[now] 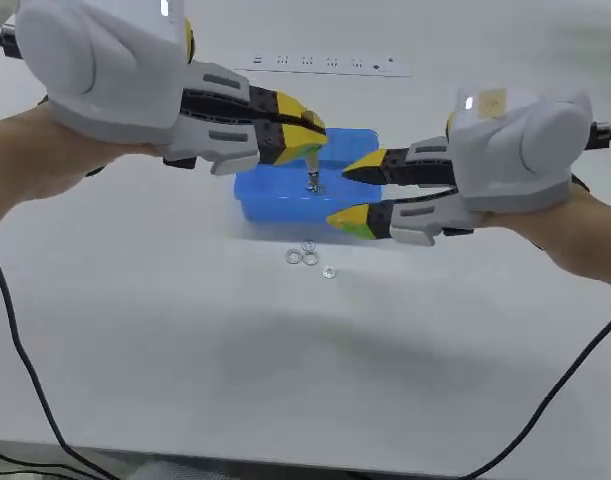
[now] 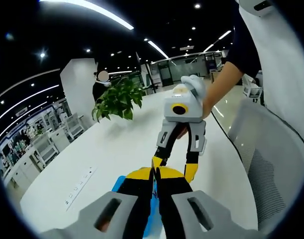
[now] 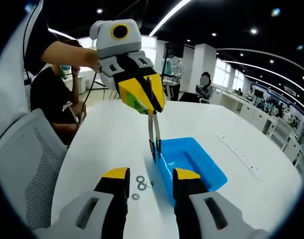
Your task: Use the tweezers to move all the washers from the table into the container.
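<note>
My left gripper [image 1: 310, 130] is shut on a pair of metal tweezers [image 1: 313, 170] that point down, their tips just above the near rim of the blue container [image 1: 285, 200]. In the right gripper view the left gripper [image 3: 144, 97] holds the tweezers [image 3: 154, 132] over the near edge of the container [image 3: 196, 164]. Whether the tips hold a washer I cannot tell. Several small washers [image 1: 305, 256] lie on the white table in front of the container, also seen as washers [image 3: 140, 182]. My right gripper [image 1: 350, 192] is open beside the container, with nothing between its jaws.
A white power strip [image 1: 325, 64] lies at the far side of the table. Black cables [image 1: 15, 340] trail off both grippers toward the front edge. A potted plant [image 2: 117, 97] stands at the table's far end. A mesh chair [image 3: 22, 164] and seated people sit beyond the table.
</note>
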A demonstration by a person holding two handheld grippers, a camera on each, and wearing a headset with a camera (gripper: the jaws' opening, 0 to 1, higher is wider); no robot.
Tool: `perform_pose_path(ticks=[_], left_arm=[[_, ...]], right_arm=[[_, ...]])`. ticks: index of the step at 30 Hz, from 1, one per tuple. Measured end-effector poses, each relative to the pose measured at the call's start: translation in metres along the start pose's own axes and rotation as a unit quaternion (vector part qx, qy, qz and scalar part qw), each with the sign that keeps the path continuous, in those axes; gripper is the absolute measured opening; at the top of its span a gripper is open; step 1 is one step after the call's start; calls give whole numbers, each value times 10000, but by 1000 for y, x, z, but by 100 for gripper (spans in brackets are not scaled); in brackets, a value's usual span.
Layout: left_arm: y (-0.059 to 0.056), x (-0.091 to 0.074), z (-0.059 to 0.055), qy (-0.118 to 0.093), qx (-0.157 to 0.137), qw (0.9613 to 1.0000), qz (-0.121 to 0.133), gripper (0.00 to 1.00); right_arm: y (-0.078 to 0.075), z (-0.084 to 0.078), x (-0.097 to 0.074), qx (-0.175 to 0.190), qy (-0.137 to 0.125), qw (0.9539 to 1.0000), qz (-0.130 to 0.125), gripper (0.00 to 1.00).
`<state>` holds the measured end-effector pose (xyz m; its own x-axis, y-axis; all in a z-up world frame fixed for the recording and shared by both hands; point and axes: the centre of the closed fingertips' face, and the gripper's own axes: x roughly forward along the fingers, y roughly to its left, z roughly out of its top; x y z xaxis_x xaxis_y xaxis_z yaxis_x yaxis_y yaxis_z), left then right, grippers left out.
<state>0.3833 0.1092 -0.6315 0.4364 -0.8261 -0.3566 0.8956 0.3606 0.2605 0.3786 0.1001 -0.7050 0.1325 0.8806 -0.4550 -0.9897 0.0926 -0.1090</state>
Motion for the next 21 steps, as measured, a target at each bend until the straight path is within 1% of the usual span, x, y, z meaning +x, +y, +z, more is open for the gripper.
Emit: perform_pose_path(ticks=[2,4,5,6,9,11,13,15,17,21], left_arm=[[-7,1,-2,-34,-34,10000,-29,6],[-14,3,-5,-83,-91,9999,-48,6],[-15,3,-5,-90,-96,9999,-49,6],[-19,5,-8,-101,-102,9999,-52,6],[-26,10,-14,-86,-79,9999,-90,6],[-31,13,-18,-73,-156,9997,-148,6],[-36,15,-21,-59,-178,9997,-147,6],[-41,17,-24,-84,-262,9995,-153,6],[-46,19,-27,-39,-283,9994,-173,6],[-53,21,-32,-9,-343,9992,-206,6]], right_arm=[[3,-6,-7,197,-13,9998,-68,39],[7,-14,-14,270,0,9995,-143,43],[7,-15,-15,291,4,9995,-156,46],[10,-20,-18,351,22,9992,-173,48],[16,-27,-24,418,37,9989,-202,53],[20,-33,-27,449,86,9987,-231,56],[21,-37,-29,506,121,9982,-308,63],[24,-42,-32,525,145,9979,-358,67],[27,-48,-34,534,197,9978,-347,67],[33,-58,-36,572,267,9976,-282,75]])
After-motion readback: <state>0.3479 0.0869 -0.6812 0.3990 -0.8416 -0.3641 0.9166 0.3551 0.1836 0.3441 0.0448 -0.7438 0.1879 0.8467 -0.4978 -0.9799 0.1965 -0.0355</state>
